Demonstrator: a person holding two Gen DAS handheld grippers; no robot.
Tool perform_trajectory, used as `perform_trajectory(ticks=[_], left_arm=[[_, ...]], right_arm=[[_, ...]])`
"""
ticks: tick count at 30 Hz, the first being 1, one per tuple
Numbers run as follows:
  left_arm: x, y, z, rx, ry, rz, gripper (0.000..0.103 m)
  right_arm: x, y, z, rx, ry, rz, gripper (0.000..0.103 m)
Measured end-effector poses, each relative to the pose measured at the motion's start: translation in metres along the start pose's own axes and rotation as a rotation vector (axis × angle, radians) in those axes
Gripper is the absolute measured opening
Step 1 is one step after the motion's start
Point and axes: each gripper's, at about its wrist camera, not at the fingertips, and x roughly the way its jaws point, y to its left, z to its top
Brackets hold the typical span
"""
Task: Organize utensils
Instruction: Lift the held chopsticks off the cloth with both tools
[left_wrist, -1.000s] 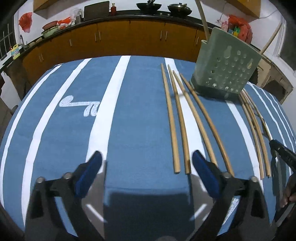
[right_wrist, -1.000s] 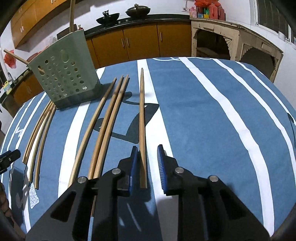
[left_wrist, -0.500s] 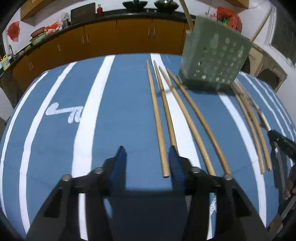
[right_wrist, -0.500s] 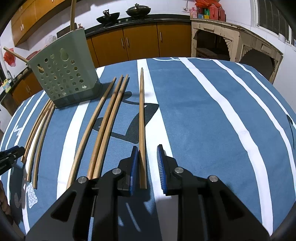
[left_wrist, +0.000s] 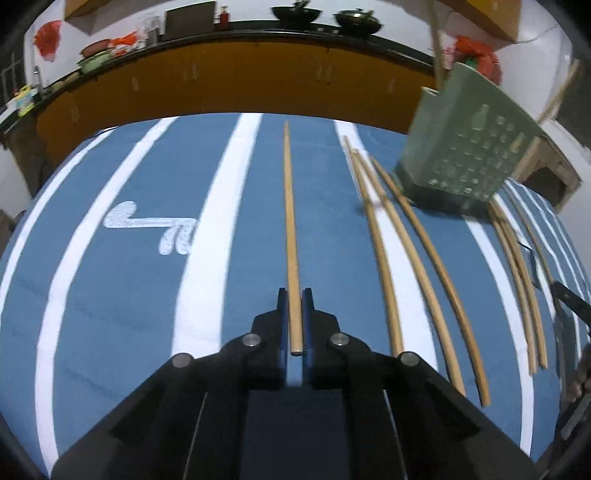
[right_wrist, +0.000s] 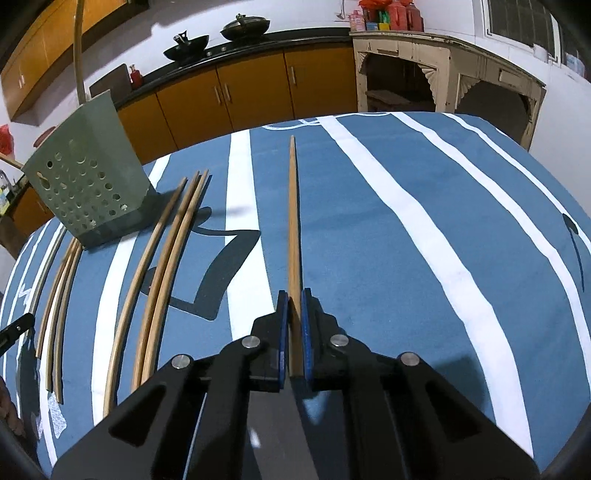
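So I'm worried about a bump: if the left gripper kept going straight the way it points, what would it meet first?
Probably the blue striped tablecloth. The left gripper points down along the chopstick it is shut on, and nothing else lies ahead; the green holder sits off to the right.

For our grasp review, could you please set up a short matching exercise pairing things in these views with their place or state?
Things:
1. left gripper
2. right gripper
3. green holder
4. woks

States:
A. on the counter
B. standing on the blue cloth
C. shut on a chopstick, holder to its right
D. shut on a chopstick, holder to its left

Pairs: 1-C, 2-D, 3-B, 4-A
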Motion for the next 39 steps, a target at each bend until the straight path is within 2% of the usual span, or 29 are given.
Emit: perform_trajectory(ticks=[2,8,27,39], left_arm=[[-0.002,-0.002,-0.004,0.023,-0.004,-0.031,0.011],[-0.004,-0.01,-0.007,0.058,-0.013,-0.022,0.012],[-0.002,-0.02,-0.006,0.094,-0.019,0.113,0.014],[-0.002,-0.02,-0.006,0.095,-0.019,0.116,0.014]], right_arm=[[0.0,0.0,0.0,0.004,0.0,0.004,0.008],[-0.001,0.001,-0.001,0.002,0.001,-0.002,0.008],[-0.001,0.001,-0.002,-0.004,0.002,-0.004,0.008],[-0.001,0.002,-0.002,-0.001,0.002,-0.001,0.008]])
